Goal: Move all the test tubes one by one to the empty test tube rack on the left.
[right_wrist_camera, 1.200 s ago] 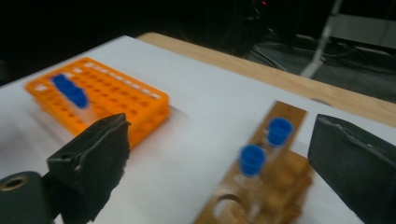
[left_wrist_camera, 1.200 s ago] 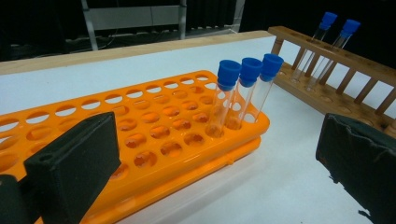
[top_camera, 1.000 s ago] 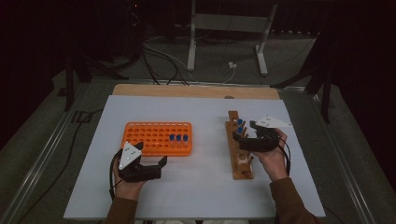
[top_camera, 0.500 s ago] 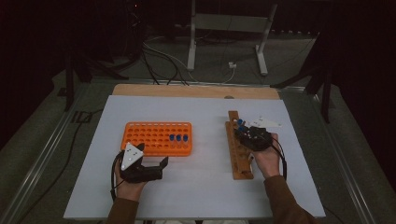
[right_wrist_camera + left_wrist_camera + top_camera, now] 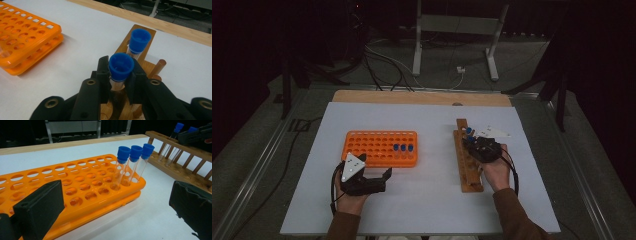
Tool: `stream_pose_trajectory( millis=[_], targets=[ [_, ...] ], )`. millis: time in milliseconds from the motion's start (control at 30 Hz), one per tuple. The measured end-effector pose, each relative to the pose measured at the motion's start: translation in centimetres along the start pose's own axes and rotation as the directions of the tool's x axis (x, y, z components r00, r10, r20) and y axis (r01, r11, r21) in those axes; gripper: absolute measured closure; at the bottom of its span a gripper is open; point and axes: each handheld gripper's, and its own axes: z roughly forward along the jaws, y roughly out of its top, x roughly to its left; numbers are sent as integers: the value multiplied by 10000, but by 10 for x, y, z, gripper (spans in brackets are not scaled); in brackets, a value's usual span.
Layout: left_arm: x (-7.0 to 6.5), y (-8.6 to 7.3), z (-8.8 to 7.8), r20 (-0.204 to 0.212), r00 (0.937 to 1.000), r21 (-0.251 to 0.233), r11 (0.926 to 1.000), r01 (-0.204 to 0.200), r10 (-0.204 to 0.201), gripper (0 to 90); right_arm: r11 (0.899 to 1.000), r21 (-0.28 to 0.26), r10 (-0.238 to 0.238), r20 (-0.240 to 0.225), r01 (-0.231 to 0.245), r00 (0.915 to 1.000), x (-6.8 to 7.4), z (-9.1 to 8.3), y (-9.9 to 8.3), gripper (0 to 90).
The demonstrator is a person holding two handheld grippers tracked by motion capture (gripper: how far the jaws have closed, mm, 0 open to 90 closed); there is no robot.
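Two padded jaws of the right gripper (image 5: 119, 76), having just been closing, are now pinching a blue-capped test tube (image 5: 121, 67) standing in the wooden rack (image 5: 468, 165) at right, readying its lift, while the left gripper (image 5: 373, 181) is waiting spread near the orange rack (image 5: 379, 148).

a white-topped bench (image 5: 422, 125) with a wooden far edge stands on a grey floor (image 5: 257, 145). beyond it the room is dark; a white metal stand (image 5: 452, 35) and loose cables (image 5: 387, 65) lie behind.
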Motion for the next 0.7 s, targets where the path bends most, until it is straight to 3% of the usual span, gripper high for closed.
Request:
stream_pose_trajectory(
  millis=[700],
  targets=[
    [0,-1,2,59,10000,110,9999,28,-29,7,9994,-117,-336,-72,335,9994,2,-13,17,754]
  ],
)
